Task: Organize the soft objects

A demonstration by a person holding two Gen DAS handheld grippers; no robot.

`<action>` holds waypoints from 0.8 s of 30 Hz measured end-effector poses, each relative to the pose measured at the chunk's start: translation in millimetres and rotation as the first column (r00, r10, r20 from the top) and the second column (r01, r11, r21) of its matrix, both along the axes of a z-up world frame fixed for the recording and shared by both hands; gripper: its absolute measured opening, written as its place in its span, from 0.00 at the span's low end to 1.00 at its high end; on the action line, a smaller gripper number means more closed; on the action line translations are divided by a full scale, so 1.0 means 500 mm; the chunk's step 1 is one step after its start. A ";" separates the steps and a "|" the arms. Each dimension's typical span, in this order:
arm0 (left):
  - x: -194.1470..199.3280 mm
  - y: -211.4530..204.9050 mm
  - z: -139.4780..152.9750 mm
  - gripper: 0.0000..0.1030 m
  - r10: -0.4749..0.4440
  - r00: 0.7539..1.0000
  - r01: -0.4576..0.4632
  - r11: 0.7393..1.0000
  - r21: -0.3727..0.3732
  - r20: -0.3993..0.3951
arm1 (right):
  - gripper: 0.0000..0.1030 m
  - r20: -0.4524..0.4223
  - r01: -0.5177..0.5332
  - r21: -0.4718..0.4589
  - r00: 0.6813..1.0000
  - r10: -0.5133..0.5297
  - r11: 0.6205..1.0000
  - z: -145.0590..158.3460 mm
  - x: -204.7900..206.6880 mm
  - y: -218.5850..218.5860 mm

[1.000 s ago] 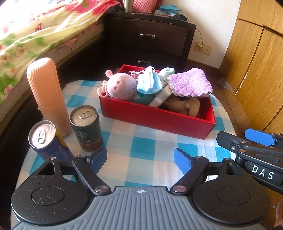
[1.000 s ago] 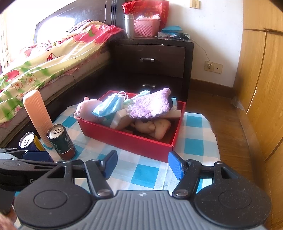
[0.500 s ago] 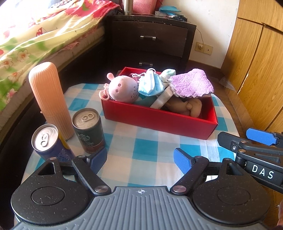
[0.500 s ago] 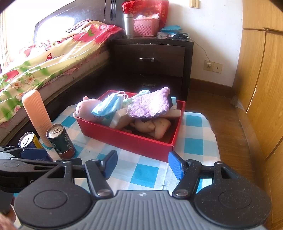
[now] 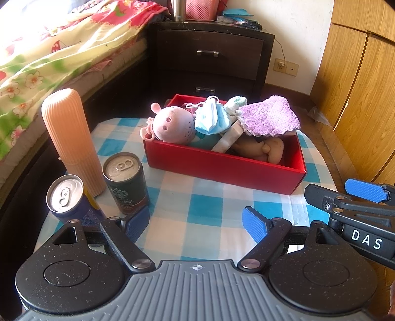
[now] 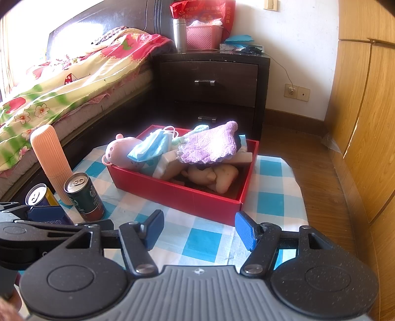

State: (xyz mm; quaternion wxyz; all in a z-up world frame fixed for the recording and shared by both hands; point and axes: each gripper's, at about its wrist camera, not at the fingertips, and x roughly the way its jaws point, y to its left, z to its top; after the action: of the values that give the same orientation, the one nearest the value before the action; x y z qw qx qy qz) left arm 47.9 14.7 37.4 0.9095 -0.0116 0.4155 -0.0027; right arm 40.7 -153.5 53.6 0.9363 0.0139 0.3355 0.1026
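red box (image 5: pixel 222 168) full, wall switch (image 6: pixel 271 4) right view only

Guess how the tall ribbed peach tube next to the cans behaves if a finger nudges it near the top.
The peach tube stands upright, tall over a narrow base, so a high push would probably tip it. Being round, it would likely roll once down. The green can and blue can stand close beside it, so a fall that way could knock them.
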 end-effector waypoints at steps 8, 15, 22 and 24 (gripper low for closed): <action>0.001 0.002 -0.001 0.79 0.001 1.000 -0.001 1.000 -0.004 -0.005 | 0.41 0.000 -0.001 0.001 1.000 0.001 1.000 0.000 0.001 0.000; 0.003 0.001 -0.001 0.79 0.005 1.000 -0.006 1.000 -0.006 -0.016 | 0.41 -0.001 -0.001 0.000 1.000 0.001 1.000 0.000 0.001 -0.001; 0.004 0.001 -0.002 0.80 0.010 1.000 -0.010 1.000 -0.008 -0.017 | 0.41 -0.002 -0.001 0.002 1.000 0.001 1.000 -0.001 0.001 -0.001; 0.004 0.001 -0.002 0.80 0.010 1.000 -0.010 1.000 -0.009 -0.019 | 0.41 -0.002 0.000 0.001 1.000 0.000 1.000 0.000 0.001 -0.001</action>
State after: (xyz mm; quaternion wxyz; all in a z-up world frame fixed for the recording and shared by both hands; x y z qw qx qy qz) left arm 49.9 15.1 36.1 0.9055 -0.0176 0.4241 0.0000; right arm 41.1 -154.0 53.5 0.9360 0.0144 0.3364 0.1029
